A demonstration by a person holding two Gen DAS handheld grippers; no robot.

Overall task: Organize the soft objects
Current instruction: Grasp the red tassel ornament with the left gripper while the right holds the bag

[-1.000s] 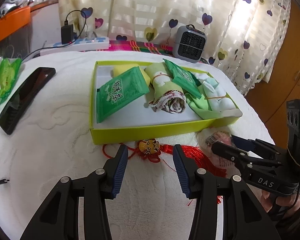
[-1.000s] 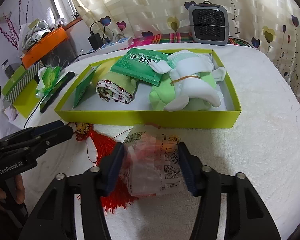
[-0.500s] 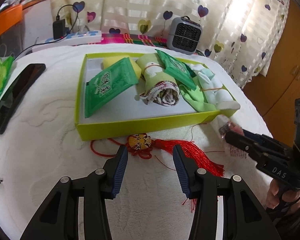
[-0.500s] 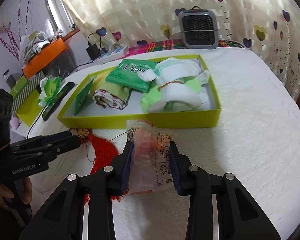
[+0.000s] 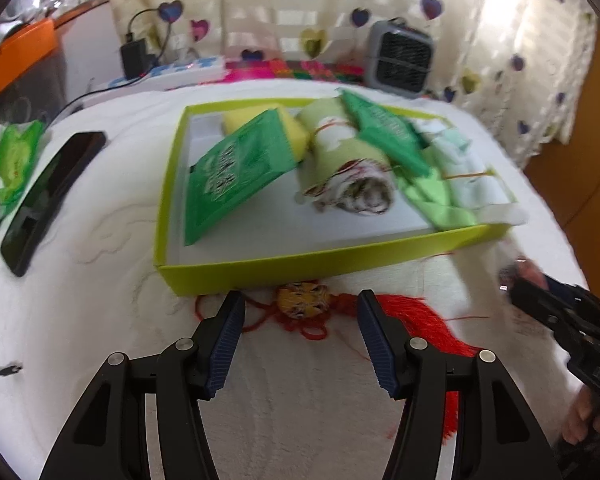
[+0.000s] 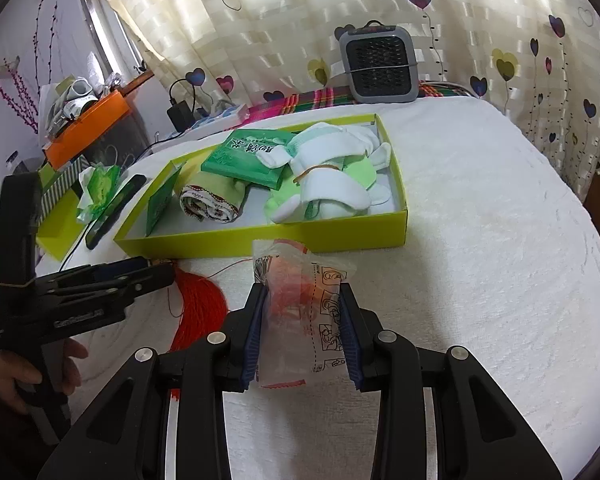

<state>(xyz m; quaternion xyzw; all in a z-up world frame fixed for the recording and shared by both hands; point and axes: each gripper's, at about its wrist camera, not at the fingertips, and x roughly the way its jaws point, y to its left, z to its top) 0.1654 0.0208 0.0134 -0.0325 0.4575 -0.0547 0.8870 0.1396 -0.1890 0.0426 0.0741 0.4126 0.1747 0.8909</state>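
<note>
A white-blanketed bed [image 6: 480,240] carries a yellow-green tray [image 6: 340,236] lying near its middle. Inside the tray lie two green packets [image 5: 236,168], a rolled cloth [image 5: 352,180] and pale socks [image 6: 332,188] toward its right end. In front of the tray's near wall a red tassel ornament [image 5: 304,306] lies on the blanket. The left tongs [image 5: 300,320] hover spread just above it, holding nothing. The right tongs [image 6: 303,316] are pinching a clear plastic packet [image 6: 300,304], lifted just before the tray's near wall. A phone [image 5: 48,196] lies by the bed's left edge.
</note>
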